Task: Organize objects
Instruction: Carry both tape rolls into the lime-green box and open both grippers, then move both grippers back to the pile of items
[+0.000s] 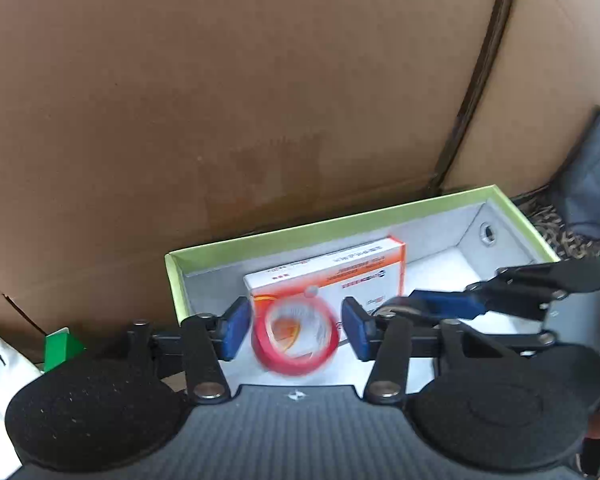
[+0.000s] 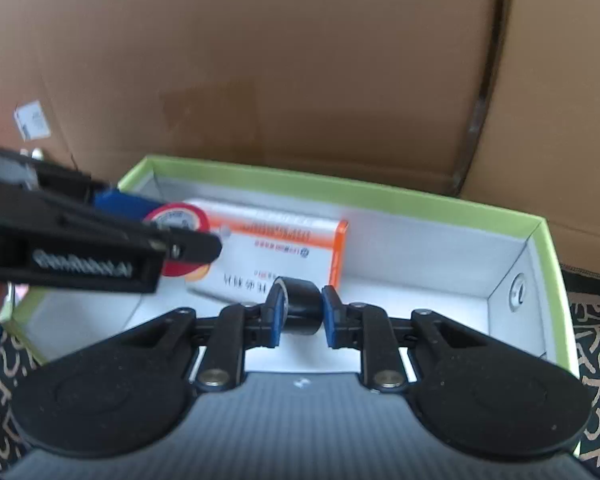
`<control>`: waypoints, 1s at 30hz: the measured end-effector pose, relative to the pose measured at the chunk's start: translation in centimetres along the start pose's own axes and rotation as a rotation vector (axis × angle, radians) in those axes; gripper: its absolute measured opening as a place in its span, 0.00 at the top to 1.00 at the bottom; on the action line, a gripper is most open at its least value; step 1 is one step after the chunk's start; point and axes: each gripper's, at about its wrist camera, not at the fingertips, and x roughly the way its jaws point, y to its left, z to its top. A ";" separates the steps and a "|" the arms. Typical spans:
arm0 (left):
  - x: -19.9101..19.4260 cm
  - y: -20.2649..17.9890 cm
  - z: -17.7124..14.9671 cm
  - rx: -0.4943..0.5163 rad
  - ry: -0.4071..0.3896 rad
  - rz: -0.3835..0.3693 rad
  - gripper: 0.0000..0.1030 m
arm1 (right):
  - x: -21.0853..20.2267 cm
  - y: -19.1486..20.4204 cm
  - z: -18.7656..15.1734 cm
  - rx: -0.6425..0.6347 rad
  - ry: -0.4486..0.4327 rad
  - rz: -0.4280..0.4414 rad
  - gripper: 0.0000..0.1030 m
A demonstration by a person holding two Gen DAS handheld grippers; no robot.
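Red tape roll [image 1: 296,334] loose between parted left gripper [image 1: 296,330] pads; right gripper [image 2: 302,314] clamps black roll [image 2: 302,306] over green-rimmed box [image 2: 340,190].

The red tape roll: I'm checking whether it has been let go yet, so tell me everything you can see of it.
The red tape roll is a glossy red plastic-looking ring with a pale core, blurred in the left wrist view. It sits upright, its open face toward the camera, between the left gripper pads, with a gap on each side, so it looks released. It is above the green-rimmed box, in front of the white-and-orange medicine carton. Whether it rests on anything cannot be told.
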 end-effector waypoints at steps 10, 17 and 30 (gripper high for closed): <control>-6.5 1.0 -2.1 -0.082 -0.126 -0.061 0.13 | -6.1 0.6 -1.7 -0.050 -0.163 -0.142 0.07; -14.0 1.9 -7.6 -0.137 -0.309 0.023 0.07 | -12.2 4.2 -6.1 -0.096 -0.306 -0.165 0.00; -20.5 7.7 -20.8 -0.306 -0.297 0.165 0.04 | -15.2 14.3 -12.2 -0.092 -0.382 0.034 0.00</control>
